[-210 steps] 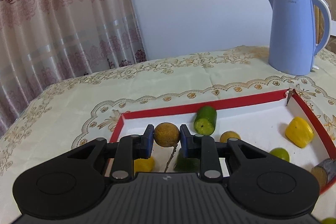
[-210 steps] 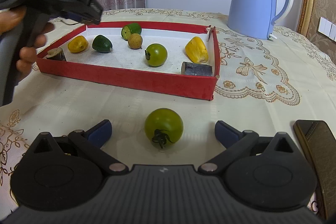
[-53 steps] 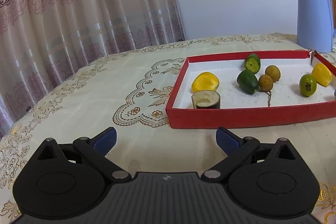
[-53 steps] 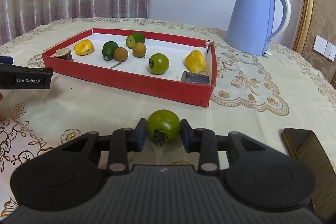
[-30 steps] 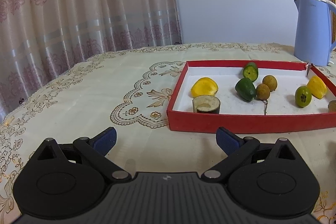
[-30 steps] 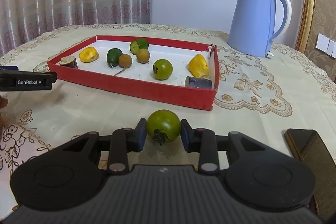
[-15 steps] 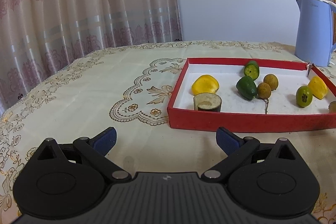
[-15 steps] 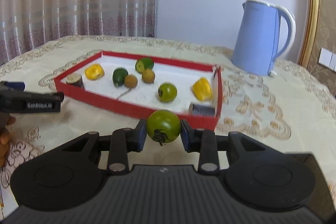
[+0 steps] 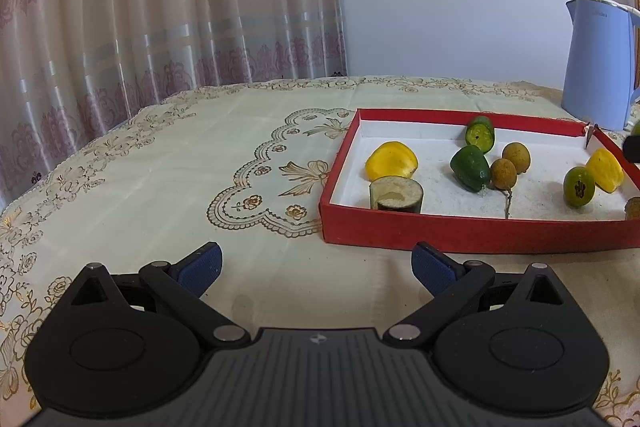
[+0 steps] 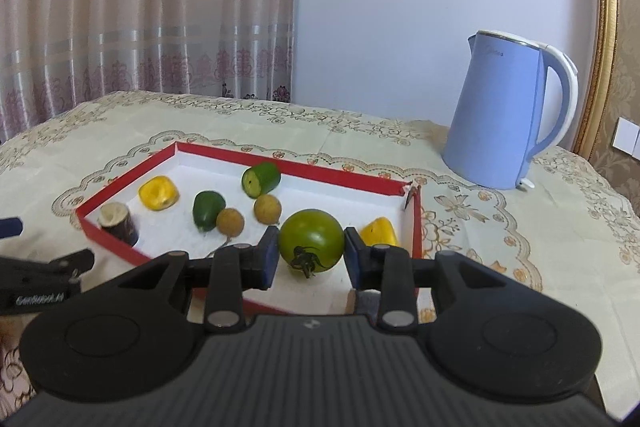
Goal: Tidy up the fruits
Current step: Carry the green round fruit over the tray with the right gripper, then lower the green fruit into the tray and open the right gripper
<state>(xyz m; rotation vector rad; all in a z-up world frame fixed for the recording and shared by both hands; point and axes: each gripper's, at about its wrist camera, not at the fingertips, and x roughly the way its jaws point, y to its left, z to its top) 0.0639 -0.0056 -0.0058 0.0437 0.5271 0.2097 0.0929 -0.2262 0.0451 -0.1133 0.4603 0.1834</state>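
The right tool, pinching the tomato, had risen over the tray; release seemed next. The left tool stayed spread.

My left gripper: matte black body, ribbed centre plate with a small white logo, 2 round discs at the sides, 2 angled link arms with silver pivot screws, blue pads on the fingertips. My right gripper: same black build, blue pads, 2 silver screws on the link arms.
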